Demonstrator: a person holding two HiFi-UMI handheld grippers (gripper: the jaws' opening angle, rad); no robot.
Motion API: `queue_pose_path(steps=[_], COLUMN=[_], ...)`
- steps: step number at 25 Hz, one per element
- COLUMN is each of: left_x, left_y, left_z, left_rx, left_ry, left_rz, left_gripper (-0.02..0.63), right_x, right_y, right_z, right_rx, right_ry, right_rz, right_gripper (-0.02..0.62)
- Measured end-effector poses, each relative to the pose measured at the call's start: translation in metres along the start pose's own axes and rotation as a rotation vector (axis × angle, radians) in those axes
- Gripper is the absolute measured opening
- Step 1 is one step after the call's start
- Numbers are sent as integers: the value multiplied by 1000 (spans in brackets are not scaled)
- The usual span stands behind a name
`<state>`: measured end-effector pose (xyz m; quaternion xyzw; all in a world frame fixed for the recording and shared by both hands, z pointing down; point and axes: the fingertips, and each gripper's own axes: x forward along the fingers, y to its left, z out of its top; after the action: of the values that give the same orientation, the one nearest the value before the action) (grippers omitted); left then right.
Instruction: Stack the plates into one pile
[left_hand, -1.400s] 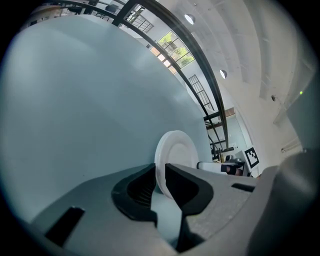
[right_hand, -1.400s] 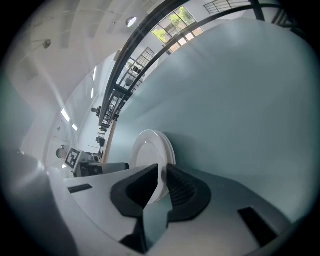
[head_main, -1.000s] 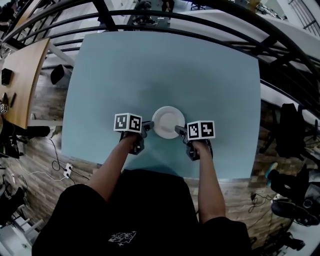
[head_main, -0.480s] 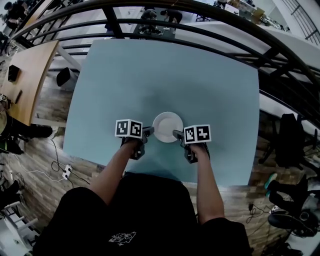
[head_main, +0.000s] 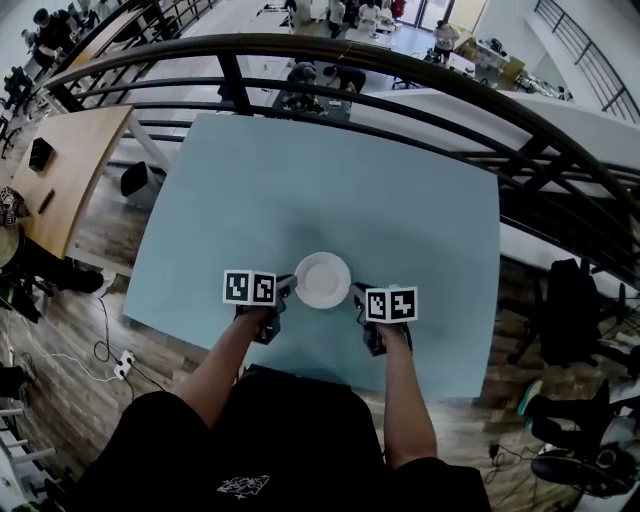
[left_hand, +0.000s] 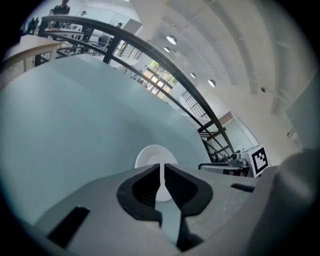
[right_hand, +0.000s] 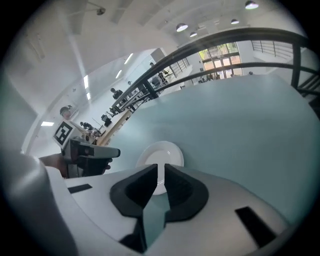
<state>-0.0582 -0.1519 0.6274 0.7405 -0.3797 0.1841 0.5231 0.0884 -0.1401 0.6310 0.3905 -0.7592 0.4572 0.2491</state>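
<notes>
A white pile of plates (head_main: 323, 280) rests on the pale blue table (head_main: 300, 190), close to its near edge. My left gripper (head_main: 287, 284) hovers at the pile's left rim and my right gripper (head_main: 357, 292) at its right rim, both lifted off the table. In the left gripper view the plates (left_hand: 152, 156) lie just beyond the left gripper (left_hand: 162, 166). The right gripper view shows the plates (right_hand: 162, 152) past the right gripper (right_hand: 161, 167). Both pairs of jaws have just been closing, with nothing between them, and only a thin slit is left.
A black curved railing (head_main: 400, 70) runs behind the table's far edge. A wooden table (head_main: 60, 150) stands to the left. Dark chairs (head_main: 570, 300) stand on the floor to the right, and cables (head_main: 110, 350) lie at lower left.
Both grippers have lifted a little beside the plates and drawn slightly toward me. The plates have not moved on the table.
</notes>
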Motion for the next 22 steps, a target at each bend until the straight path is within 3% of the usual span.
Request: queue_pose_path(steps=[7, 12, 17, 22], left_x=[-46, -80, -121, -158], left_y=[-39, -71, -108, -138], left_z=[41, 74, 107, 131], left_rx=[183, 299, 438, 553], left_ry=[-189, -341, -496, -585], left_rz=[70, 110, 83, 62], left_gripper=[22, 9, 8, 8], right_x=[-43, -94, -143, -185], right_y=[26, 49, 80, 112], right_z=[33, 76, 115, 145], right_rx=[-97, -184, -253, -248], right_ry=[-213, -442, -638, -774], right_rz=[-2, -20, -46, -15], right_gripper=[6, 6, 6, 6])
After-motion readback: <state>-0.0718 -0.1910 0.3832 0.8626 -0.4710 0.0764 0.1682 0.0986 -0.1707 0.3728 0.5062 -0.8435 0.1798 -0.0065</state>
